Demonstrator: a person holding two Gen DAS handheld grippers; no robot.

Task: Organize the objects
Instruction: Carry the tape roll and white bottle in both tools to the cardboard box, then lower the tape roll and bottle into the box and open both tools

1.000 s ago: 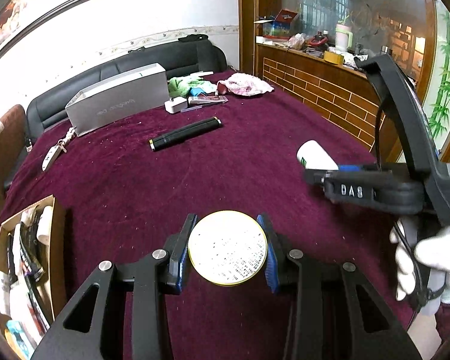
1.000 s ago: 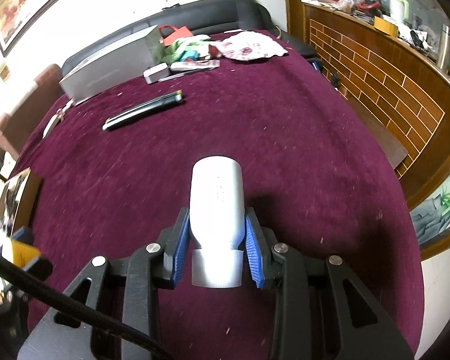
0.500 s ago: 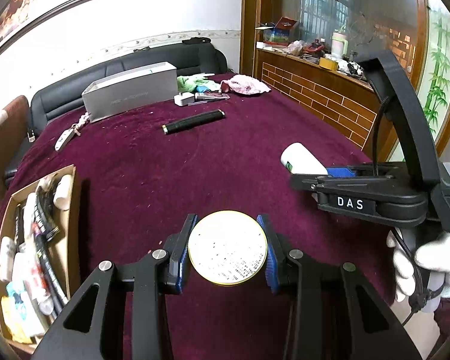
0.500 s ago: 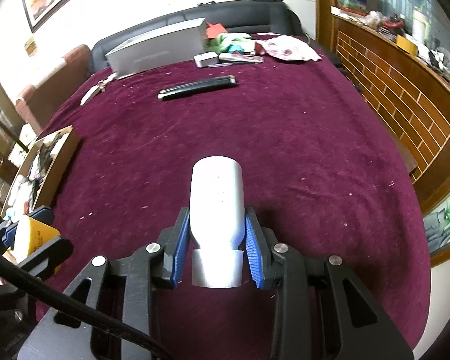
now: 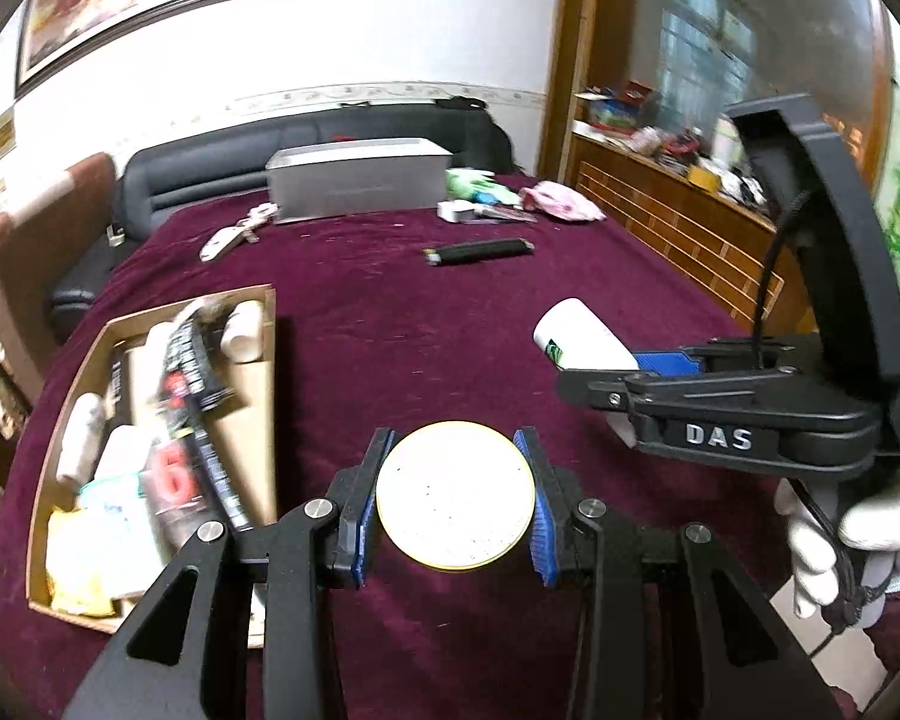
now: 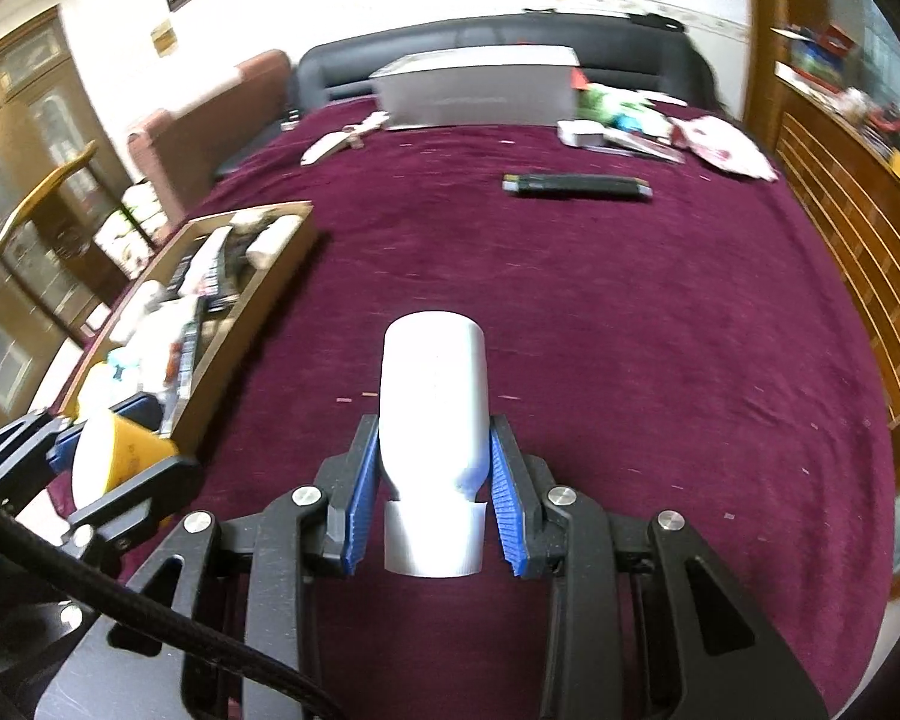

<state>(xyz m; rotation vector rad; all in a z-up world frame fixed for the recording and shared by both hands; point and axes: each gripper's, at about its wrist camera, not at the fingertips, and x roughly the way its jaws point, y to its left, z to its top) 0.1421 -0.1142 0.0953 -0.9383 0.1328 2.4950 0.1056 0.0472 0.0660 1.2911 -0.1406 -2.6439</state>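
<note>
With the left hand-held gripper clenched on a yellow tin and the right hand-held gripper on a white bottle, the seemingly half-full box at left awaits both, a black tube remaining upper centre.

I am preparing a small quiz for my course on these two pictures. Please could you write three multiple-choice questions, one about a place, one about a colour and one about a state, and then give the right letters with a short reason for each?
1. Where is the cardboard box of small items?
A. on the table's left side
B. beside the brick counter
C. on the sofa

2. What colour is the table cloth?
A. green
B. dark red
C. grey

3. What is the state of the right gripper?
A. open and empty
B. shut on the white bottle
C. shut on the black flashlight

Answers:
1 A: it lies at the table's left edge in both views.
2 B: the cloth is maroon all over.
3 B: both blue pads press the bottle's sides; the flashlight lies far off on the cloth.
</note>
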